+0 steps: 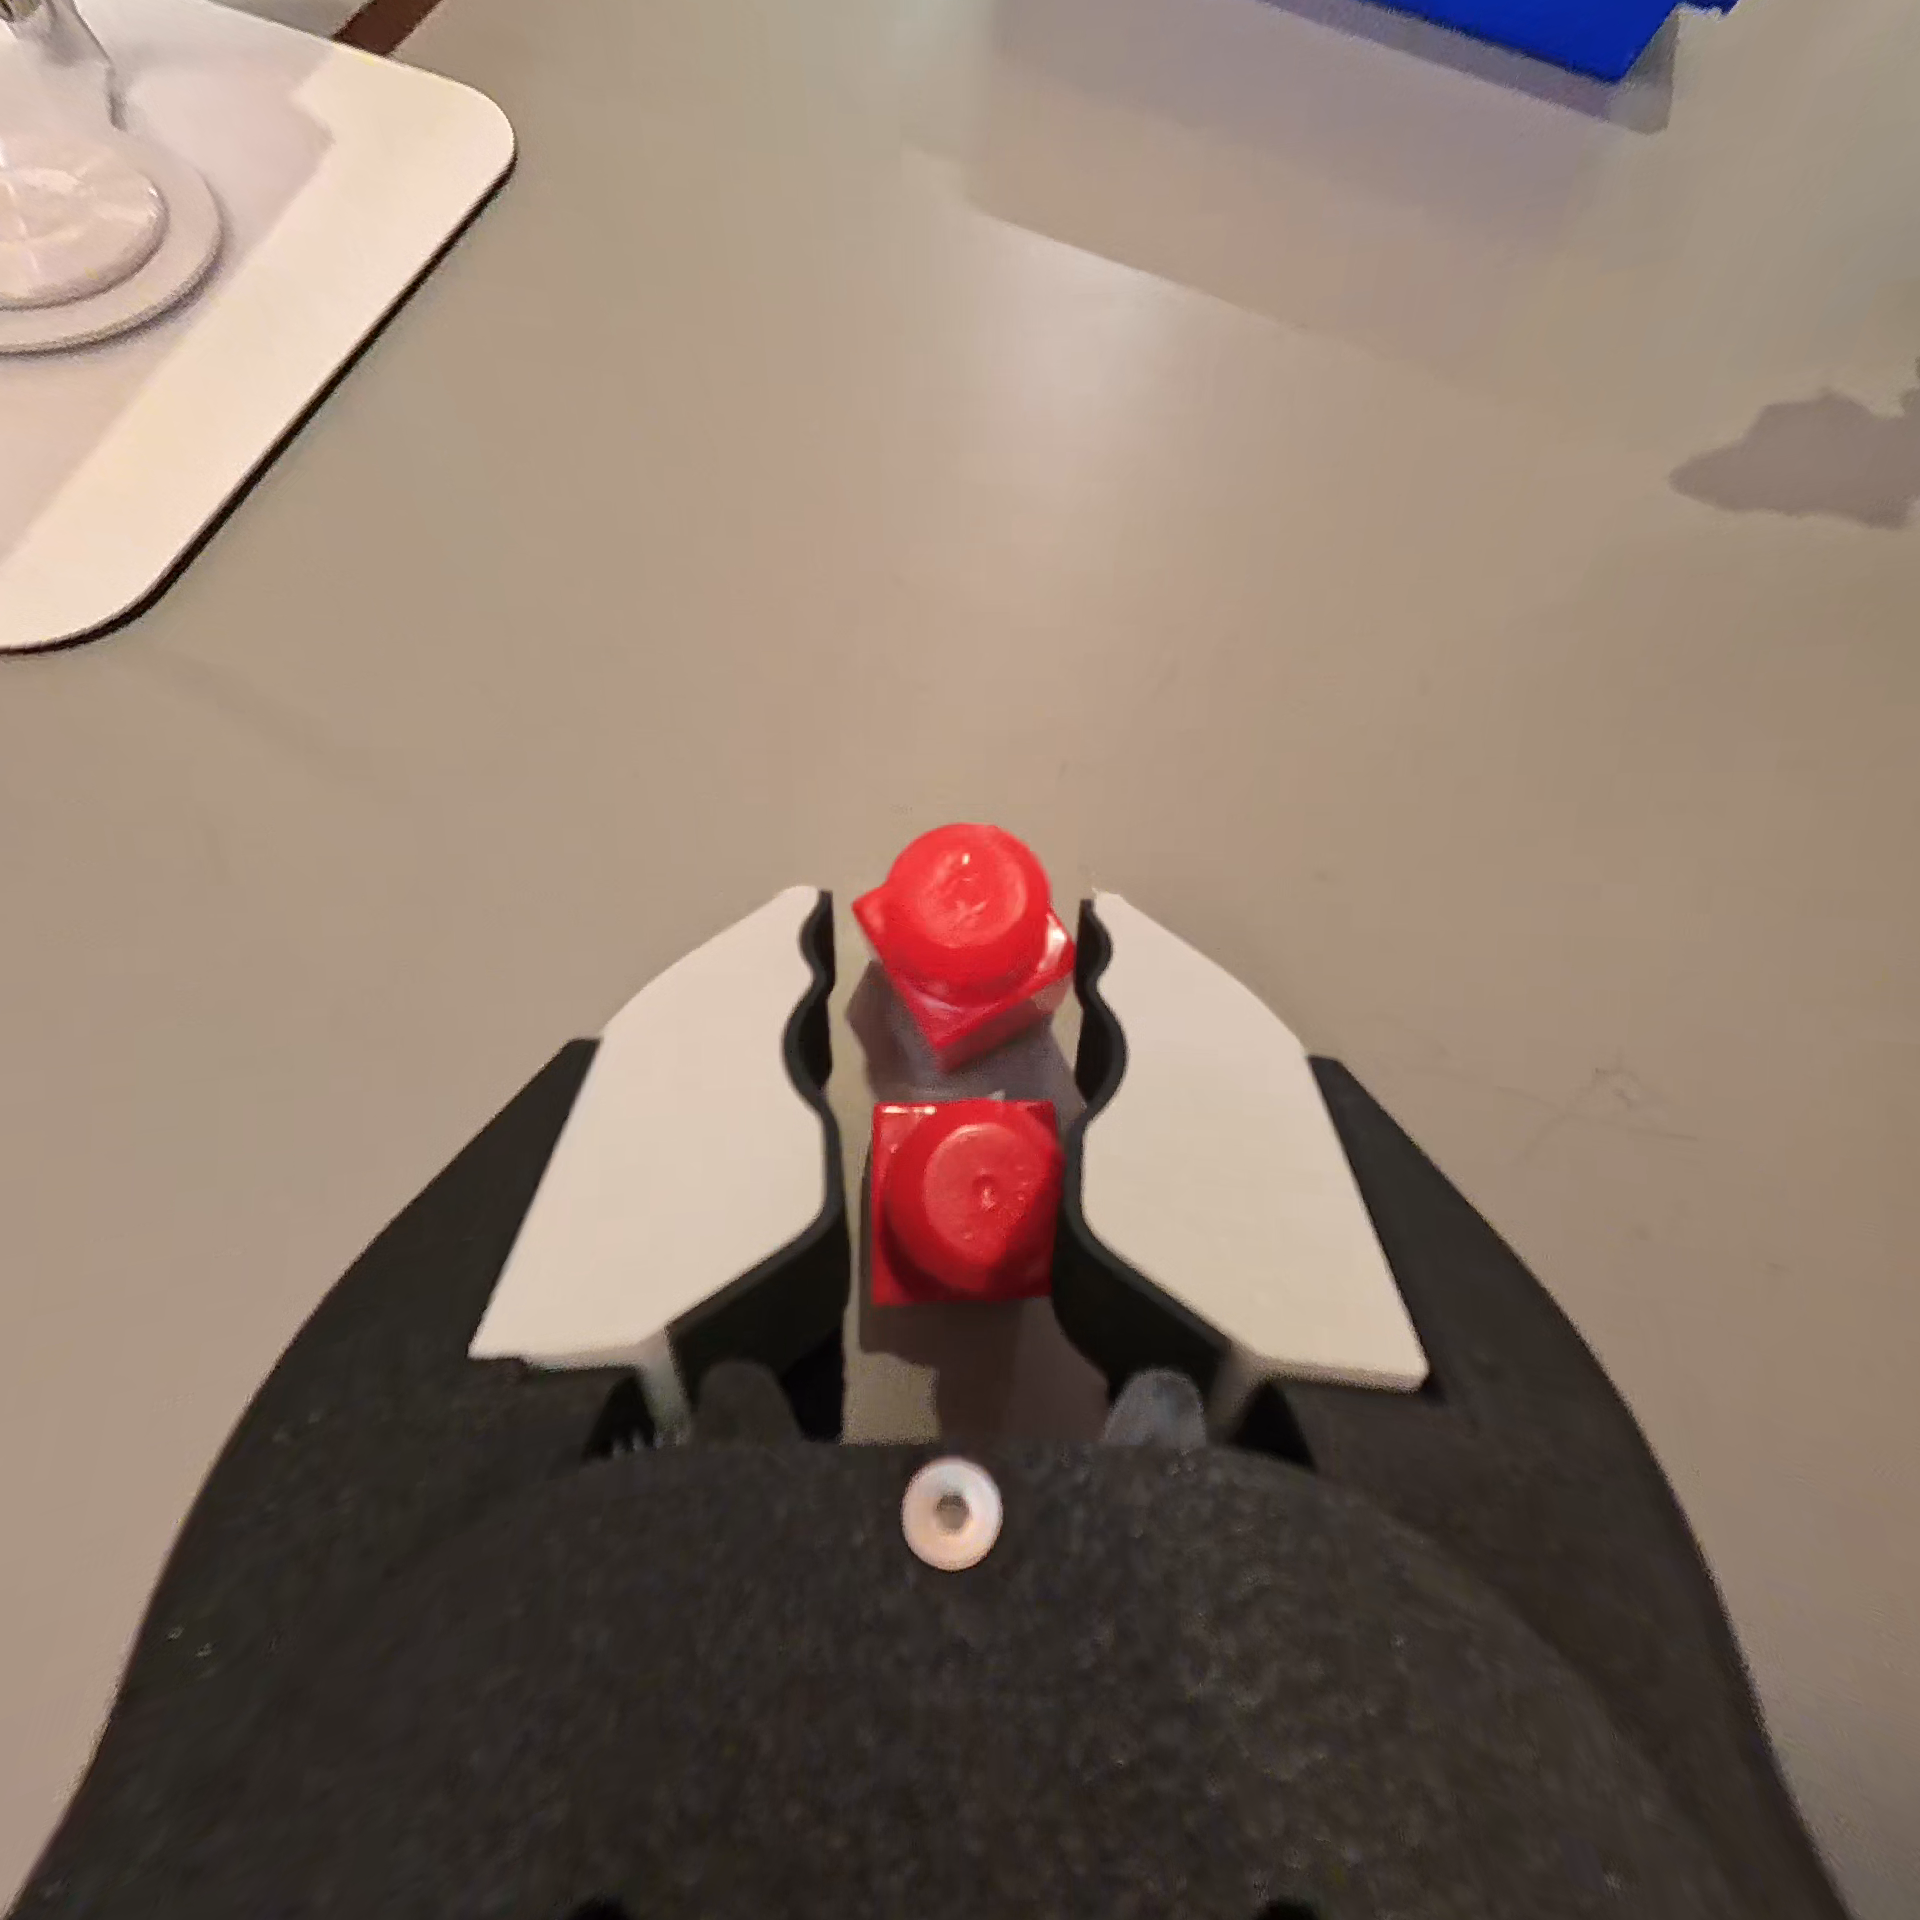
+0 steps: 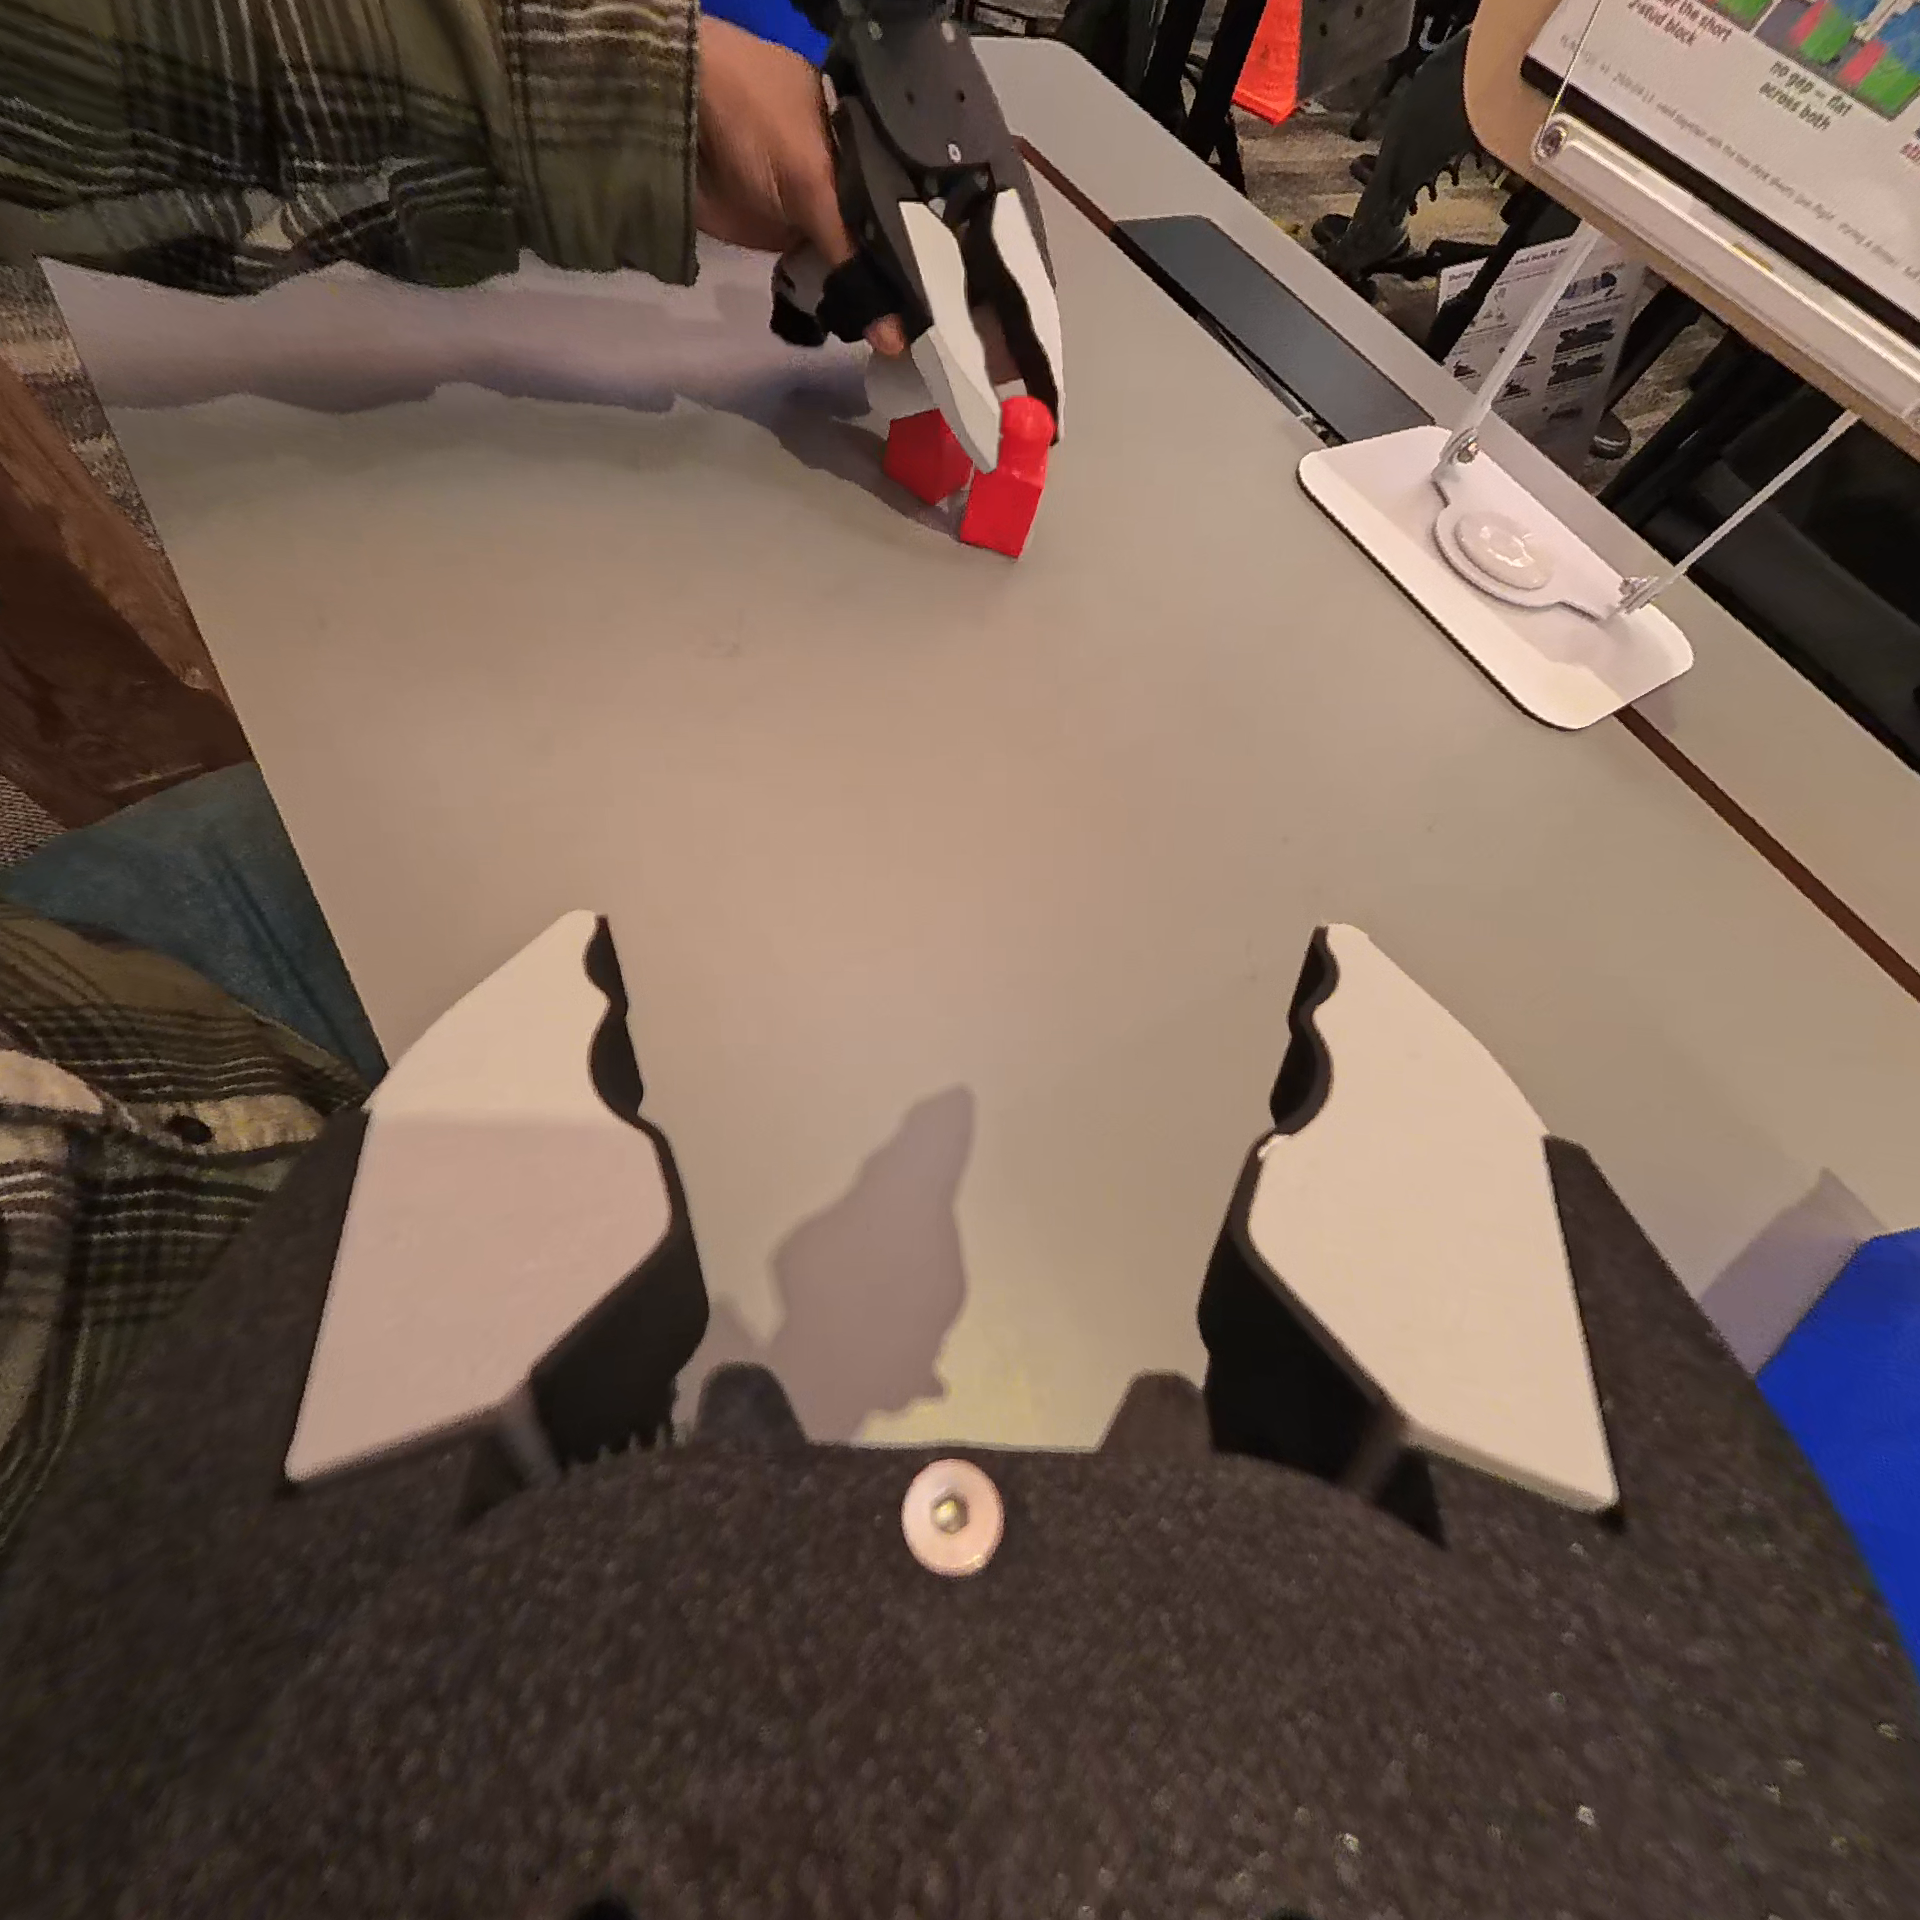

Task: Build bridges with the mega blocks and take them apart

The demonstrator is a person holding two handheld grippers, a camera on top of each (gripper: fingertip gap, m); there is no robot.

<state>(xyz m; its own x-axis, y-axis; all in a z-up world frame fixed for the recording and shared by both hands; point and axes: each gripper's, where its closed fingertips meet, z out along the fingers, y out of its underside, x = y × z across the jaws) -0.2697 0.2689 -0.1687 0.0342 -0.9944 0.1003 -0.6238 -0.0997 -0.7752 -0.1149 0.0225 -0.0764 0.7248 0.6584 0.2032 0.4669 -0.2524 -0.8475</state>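
Now my left claw (image 1: 956, 997) straddles two red blocks (image 1: 961, 1200) mid-frame, grip uncertain; right claw (image 2: 961, 1049) gapes empty. Next, probably spacing them.

- Warm, moderate indoor light from overhead; no harsh glare.
- Grey table (image 1: 1039, 520) shows a soft sheen beyond the red blocks (image 1: 961, 1060).
- Blocks cast short dark shadows directly beneath and behind themselves.
- Right gripper (image 2: 961, 935) throws a pointed shadow on the table between its fingers.
- Slight motion blur; wide-angle bending toward the edges.
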